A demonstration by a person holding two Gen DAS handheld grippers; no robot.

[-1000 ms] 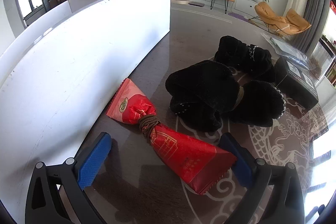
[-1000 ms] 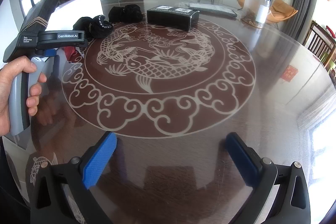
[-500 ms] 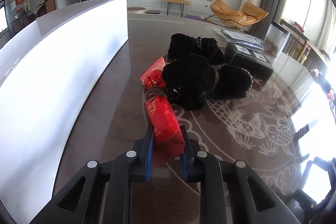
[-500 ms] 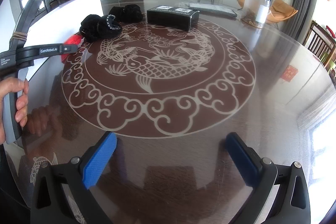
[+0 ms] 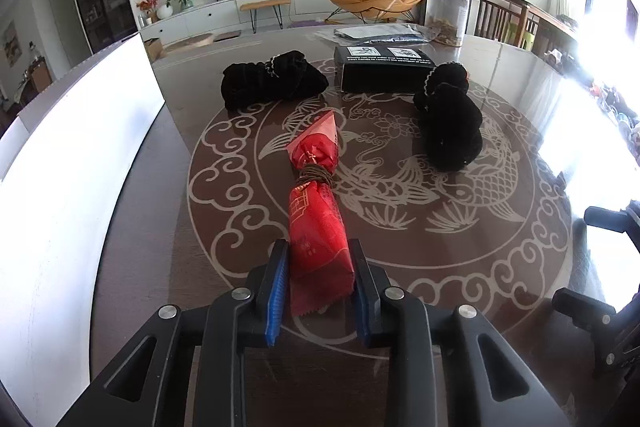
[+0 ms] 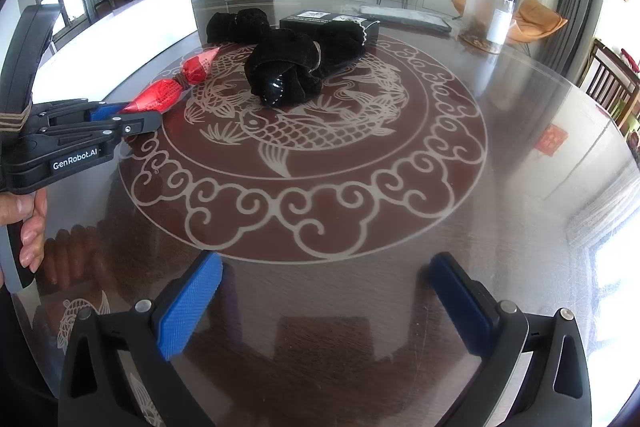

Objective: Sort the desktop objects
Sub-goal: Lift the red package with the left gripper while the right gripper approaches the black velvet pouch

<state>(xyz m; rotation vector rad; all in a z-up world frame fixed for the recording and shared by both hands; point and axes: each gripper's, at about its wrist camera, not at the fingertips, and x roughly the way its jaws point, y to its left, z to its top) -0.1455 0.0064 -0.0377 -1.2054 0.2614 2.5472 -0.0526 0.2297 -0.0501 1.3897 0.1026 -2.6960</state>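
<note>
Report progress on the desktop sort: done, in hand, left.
Done: nothing looks sorted yet.

In hand: the left hand-held gripper is shut on the red packet, holding its near end over the table.

Left: two black fabric bundles and the black box sit loose on the table. The right hand-held gripper is open and empty.

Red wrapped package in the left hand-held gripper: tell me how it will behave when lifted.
The red package is held by one end only, so its far half may droop at the cord-tied waist. Its foil-like wrapper looks glossy, possibly slippery between the left hand-held gripper pads.
</note>
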